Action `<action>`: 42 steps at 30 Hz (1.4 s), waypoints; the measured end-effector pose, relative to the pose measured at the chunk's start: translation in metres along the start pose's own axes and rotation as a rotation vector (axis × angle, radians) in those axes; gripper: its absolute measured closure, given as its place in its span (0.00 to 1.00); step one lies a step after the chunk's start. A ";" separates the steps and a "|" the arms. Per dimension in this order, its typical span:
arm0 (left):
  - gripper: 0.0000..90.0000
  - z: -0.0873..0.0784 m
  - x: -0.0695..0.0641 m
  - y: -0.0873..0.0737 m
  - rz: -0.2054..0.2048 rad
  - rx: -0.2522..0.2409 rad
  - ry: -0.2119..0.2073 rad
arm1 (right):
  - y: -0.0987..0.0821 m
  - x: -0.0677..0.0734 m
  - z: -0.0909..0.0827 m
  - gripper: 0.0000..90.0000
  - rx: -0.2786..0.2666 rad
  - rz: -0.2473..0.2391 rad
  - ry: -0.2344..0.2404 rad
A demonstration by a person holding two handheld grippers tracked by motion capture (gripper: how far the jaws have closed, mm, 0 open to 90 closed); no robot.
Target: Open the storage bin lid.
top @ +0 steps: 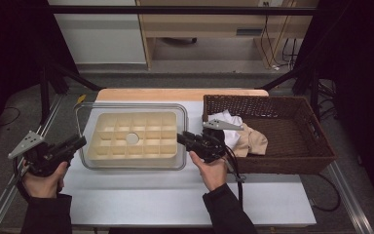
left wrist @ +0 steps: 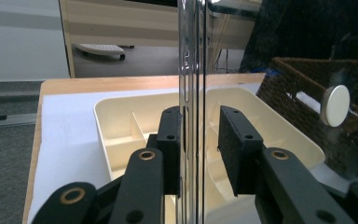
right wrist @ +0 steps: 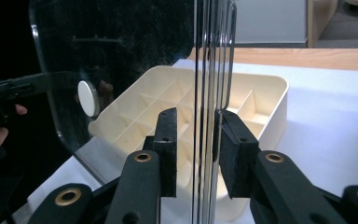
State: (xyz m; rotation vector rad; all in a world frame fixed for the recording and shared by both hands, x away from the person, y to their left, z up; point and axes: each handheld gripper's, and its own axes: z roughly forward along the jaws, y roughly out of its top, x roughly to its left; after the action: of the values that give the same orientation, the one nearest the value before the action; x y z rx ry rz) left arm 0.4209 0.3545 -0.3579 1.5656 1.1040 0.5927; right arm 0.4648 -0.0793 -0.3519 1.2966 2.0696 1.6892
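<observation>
Left hand-held gripper (top: 78,143) and right hand-held gripper (top: 183,139) are each pinching an end edge of the clear rectangular plastic lid (top: 84,127), holding it over the cream compartmented plastic tray (top: 132,135) on the white-topped desk (top: 175,195). Brown woven wicker basket (top: 292,161) is sitting beyond, right.

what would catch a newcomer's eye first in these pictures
Most striking is the clear lid with a round white knob, held over the cream divided tray at the table's middle. The left gripper has one end edge between its jaws and the right gripper the other. Next comes the dark wicker basket on the right, with white and beige cloths in its near left corner.
</observation>
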 end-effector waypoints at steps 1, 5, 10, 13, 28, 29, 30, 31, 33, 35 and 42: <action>0.77 -0.002 -0.002 -0.002 0.004 0.004 0.003 | -0.002 0.001 -0.003 0.79 0.002 -0.006 0.006; 0.77 -0.010 -0.013 -0.009 0.013 0.010 0.009 | -0.011 0.006 -0.016 0.79 0.024 -0.034 0.018; 0.77 -0.017 -0.025 -0.019 0.019 0.019 0.010 | -0.024 0.006 -0.029 0.80 0.043 -0.037 0.040; 0.77 -0.020 -0.030 -0.024 0.015 0.032 0.003 | -0.033 0.005 -0.036 0.81 0.055 -0.024 0.062; 0.77 -0.050 -0.049 -0.069 -0.002 0.078 0.004 | -0.076 0.009 -0.055 0.82 0.129 -0.002 0.130; 0.77 -0.051 -0.049 -0.073 -0.009 0.085 0.005 | -0.079 0.009 -0.055 0.82 0.137 0.002 0.133; 0.77 -0.052 -0.049 -0.075 -0.010 0.089 0.005 | -0.082 0.008 -0.054 0.82 0.146 0.011 0.138; 0.77 -0.053 -0.049 -0.078 -0.016 0.097 0.005 | -0.084 0.008 -0.054 0.82 0.152 0.014 0.140; 0.78 -0.053 -0.048 -0.083 -0.019 0.111 0.008 | -0.089 0.008 -0.052 0.82 0.167 0.018 0.144; 0.78 -0.054 -0.048 -0.089 -0.023 0.133 0.009 | -0.093 0.008 -0.051 0.82 0.178 0.022 0.146; 0.78 -0.053 -0.048 -0.105 -0.033 0.188 0.018 | -0.106 0.005 -0.048 0.82 0.221 0.045 0.150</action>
State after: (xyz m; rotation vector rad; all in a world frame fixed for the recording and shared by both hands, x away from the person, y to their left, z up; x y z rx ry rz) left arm 0.3194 0.3367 -0.4327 1.7016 1.2254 0.4928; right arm 0.3787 -0.1079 -0.4251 1.3223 2.3890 1.6613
